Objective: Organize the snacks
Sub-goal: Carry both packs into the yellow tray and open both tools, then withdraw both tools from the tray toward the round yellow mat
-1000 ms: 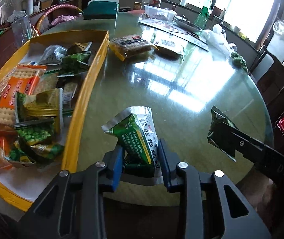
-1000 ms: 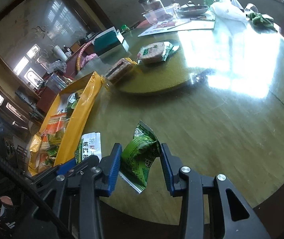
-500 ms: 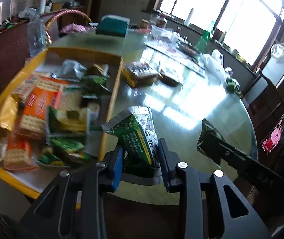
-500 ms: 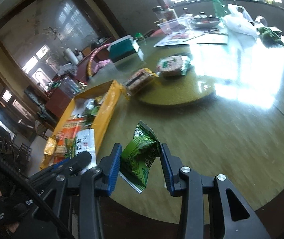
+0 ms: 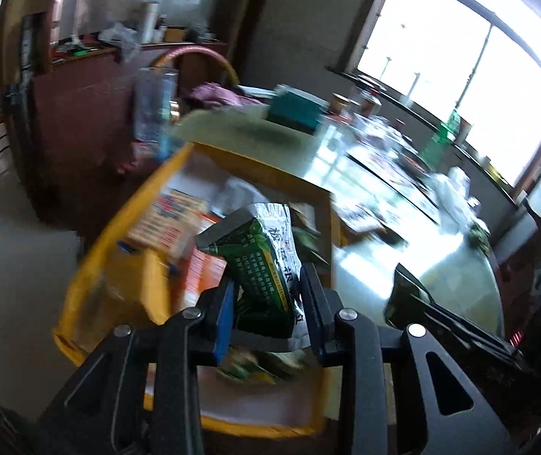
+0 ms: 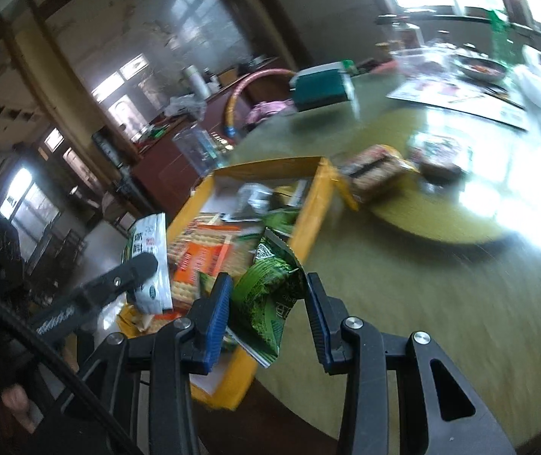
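Both hands carry a snack toward the yellow tray (image 6: 310, 223), and the coming drop turns on where each packet hangs against its rim. The left gripper (image 5: 268, 303) has its fingers clamped on a green-and-white packet (image 5: 263, 261), which stands upright between them, long axis running up and away from the fingers. In the left view this packet appears over the tray's inside, with the orange cracker packs (image 5: 202, 261) behind it, so it seems to be past the near rim; motion blur keeps me from saying how high it hangs. The right gripper (image 6: 266, 303) holds a green pouch (image 6: 270, 295) pinched between its fingers, tilted, its top corner leaning toward the tray. From the right view the pouch appears at about the tray's right wall, near the near corner, roughly on the line between tray and surface (image 6: 422, 303). My judgement: the left hand is nearer to a clean release; the right one probably needs to travel further left, over the wall, before letting go.
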{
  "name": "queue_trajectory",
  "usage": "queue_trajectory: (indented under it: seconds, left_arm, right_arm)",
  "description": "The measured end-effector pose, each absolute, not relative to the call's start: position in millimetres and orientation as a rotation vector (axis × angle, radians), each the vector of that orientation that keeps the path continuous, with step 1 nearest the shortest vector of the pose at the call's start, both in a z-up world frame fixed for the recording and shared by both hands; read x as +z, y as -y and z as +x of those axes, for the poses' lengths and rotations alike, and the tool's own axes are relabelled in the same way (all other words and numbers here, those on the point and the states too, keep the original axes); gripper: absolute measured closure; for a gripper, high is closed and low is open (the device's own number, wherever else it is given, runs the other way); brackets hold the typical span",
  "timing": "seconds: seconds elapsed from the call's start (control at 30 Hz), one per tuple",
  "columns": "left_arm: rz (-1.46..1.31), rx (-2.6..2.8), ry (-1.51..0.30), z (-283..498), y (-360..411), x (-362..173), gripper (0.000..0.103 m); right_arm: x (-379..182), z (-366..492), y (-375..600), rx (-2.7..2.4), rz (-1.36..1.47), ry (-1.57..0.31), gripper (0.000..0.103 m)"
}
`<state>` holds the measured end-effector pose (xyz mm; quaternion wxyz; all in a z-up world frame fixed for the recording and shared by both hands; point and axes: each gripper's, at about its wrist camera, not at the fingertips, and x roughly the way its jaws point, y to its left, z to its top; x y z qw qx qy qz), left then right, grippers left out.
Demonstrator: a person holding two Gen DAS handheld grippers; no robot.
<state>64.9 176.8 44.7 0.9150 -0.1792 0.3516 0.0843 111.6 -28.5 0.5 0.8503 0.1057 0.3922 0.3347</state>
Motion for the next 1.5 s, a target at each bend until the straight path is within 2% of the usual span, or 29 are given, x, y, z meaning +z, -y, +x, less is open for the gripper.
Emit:
queue_trajectory:
  seconds: [0.2,0.77,0.8,0.83,0.87,0.9,0.93,0.97,1.13,1.2,1.5]
  left_arm:
    - [-0.421,0.222,-0.764,88.8,-222.1,30.0,0.078]
    - [-0.423,0.247,-0.826,114.4,-251.0,2.7,0.079]
    - [-0.425,0.248,-0.831,114.4,-252.5,2.8,0.075]
    - [-0.429,0.243,-0.838,113.9,-253.2,3.2,0.065]
    - [-0.439,0.251,-0.833,111.0,-253.8,4.7,0.059]
    - [-0.443,0.26,-0.824,108.7,-253.6,6.7,0.046]
    - [-0.443,0.271,-0.806,104.6,-252.0,10.2,0.039]
    - [-0.44,0.275,-0.795,102.4,-250.8,12.4,0.038]
    - [-0.399,0.279,-0.764,91.1,-224.3,31.2,0.034]
    - [-0.371,0.261,-0.759,90.3,-207.7,36.9,0.034]
    - [-0.277,0.15,-0.767,99.3,-130.4,50.7,0.03]
  right_arm:
    - [-0.1,138.3,-19.6,0.769,0.181,-0.873,0.064]
    - [-31.2,196.4,-96.6,0.753,0.078,-0.989,0.062]
    - [-31.0,195.6,-98.0,0.751,0.073,-0.984,0.062]
    - [-30.2,194.2,-98.5,0.752,0.069,-0.98,0.06]
    - [-28.5,193.4,-97.8,0.755,0.071,-0.976,0.055]
    - [-25.4,191.4,-95.7,0.765,0.074,-0.962,0.051]
    - [-20.3,188.7,-92.2,0.77,0.076,-0.94,0.044]
    - [-13.2,184.0,-85.3,0.761,0.081,-0.912,0.038]
    - [8.5,165.3,-47.9,0.756,0.14,-0.847,0.035]
    - [12.7,159.7,-29.8,0.736,0.158,-0.829,0.03]
    - [4.9,148.8,59.4,0.604,0.223,-0.82,0.03]
